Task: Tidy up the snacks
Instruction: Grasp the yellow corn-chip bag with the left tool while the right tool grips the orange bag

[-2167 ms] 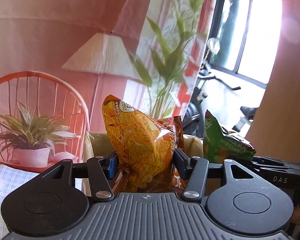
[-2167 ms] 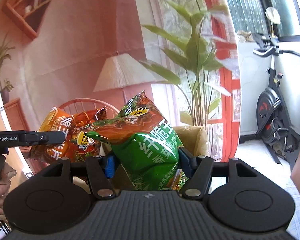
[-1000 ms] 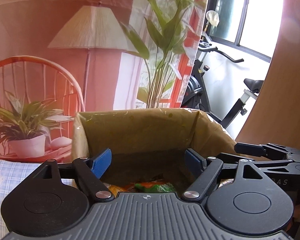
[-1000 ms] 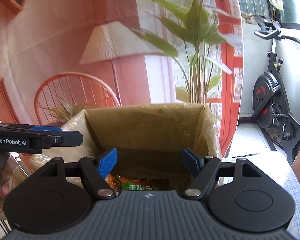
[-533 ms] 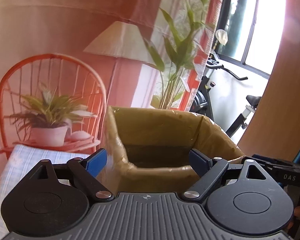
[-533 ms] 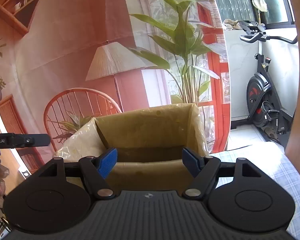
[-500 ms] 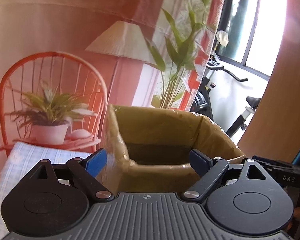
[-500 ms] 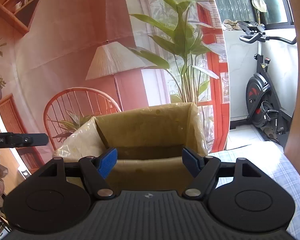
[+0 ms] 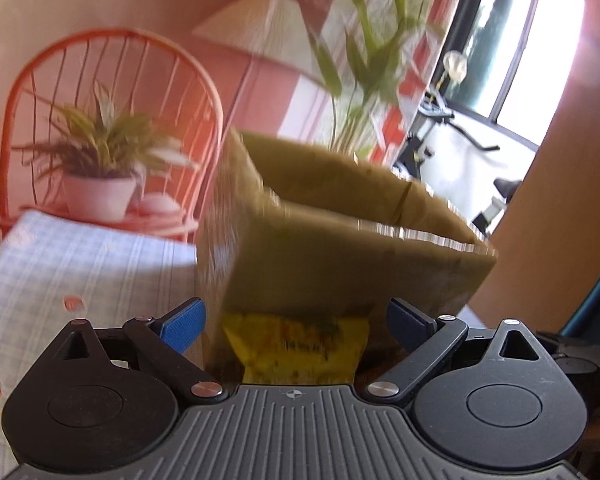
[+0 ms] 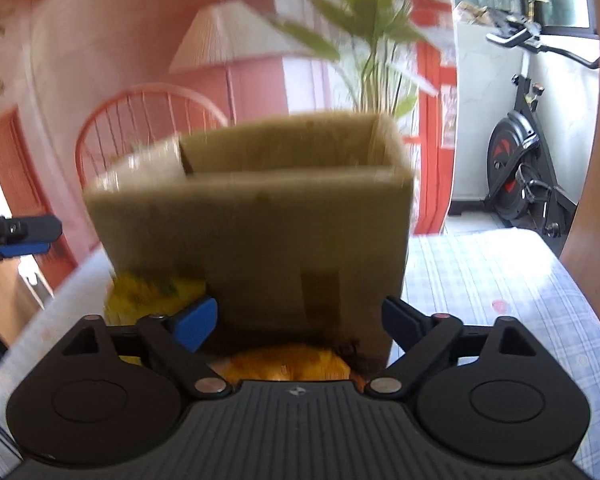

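A brown cardboard box [image 9: 312, 264] wrapped in clear film stands on the checked cloth, seen close from the front in the right wrist view [image 10: 260, 240]. A yellow snack bag [image 9: 296, 348] lies at its foot, straight ahead of my left gripper [image 9: 296, 320]; its jaws are opening and nothing touches the pads. In the right wrist view the same yellow snack bag [image 10: 152, 296] lies by the box's lower left corner. An orange snack bag [image 10: 288, 364] shows just under my right gripper [image 10: 298, 320], whose jaws are opening, pads pressing on nothing. The box's inside is hidden.
The checked tablecloth [image 10: 500, 280] spreads to the right of the box and to its left [image 9: 72, 272]. Beyond stand a red wire chair with a potted plant [image 9: 96, 168], a tall leafy plant [image 10: 372, 60], an exercise bike [image 10: 520, 160] and a wooden panel [image 9: 552, 200].
Both grippers have let their snack bags go, drawn back from over the box and sunk to its foot. Both pairs of jaws stand wider. The yellow and orange bags on the cloth have come into view.
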{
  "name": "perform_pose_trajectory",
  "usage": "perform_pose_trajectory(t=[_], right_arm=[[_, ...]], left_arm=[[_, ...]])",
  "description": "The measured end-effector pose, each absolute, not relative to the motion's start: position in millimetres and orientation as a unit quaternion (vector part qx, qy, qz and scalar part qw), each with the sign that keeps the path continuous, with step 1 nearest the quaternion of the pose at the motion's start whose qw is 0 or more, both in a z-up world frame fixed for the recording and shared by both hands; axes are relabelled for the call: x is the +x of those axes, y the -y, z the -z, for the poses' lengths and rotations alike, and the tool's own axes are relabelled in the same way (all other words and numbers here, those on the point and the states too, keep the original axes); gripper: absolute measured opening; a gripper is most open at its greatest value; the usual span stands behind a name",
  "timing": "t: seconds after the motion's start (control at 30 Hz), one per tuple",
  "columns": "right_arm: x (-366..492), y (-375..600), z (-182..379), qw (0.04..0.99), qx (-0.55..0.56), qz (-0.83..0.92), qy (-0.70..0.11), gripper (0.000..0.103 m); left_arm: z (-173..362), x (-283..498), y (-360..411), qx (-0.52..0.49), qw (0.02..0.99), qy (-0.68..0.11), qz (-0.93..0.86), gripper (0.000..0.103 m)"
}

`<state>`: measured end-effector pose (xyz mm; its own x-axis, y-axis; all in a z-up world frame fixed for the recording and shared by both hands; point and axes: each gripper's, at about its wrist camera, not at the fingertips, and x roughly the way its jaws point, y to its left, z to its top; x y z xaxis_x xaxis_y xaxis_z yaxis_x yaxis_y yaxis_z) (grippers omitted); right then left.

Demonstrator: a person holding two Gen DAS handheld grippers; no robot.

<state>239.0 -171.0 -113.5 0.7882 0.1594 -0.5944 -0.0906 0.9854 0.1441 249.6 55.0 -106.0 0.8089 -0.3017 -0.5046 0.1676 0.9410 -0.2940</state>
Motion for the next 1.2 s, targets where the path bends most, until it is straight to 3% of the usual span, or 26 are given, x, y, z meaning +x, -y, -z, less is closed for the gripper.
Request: perform_pose_trajectory(t=[0.1,0.57,1.2], right_arm=[[242,167,126,0.935,0.045,-0.080,-0.343,0.103],[259,132,154,0.906,-0.074,-0.118,-0.399,0.103],[282,123,175,0.892,-0.112,-0.143,-0.415,0.103]], left_arm=[[119,250,-53,-0.115,0.938,-0.299,0.131,0.098],[158,259,-30,-0.088,0.917,-0.353,0.163,0.098],[180,275,-27,-0.067,0.913,-0.380,0.135,0.100]])
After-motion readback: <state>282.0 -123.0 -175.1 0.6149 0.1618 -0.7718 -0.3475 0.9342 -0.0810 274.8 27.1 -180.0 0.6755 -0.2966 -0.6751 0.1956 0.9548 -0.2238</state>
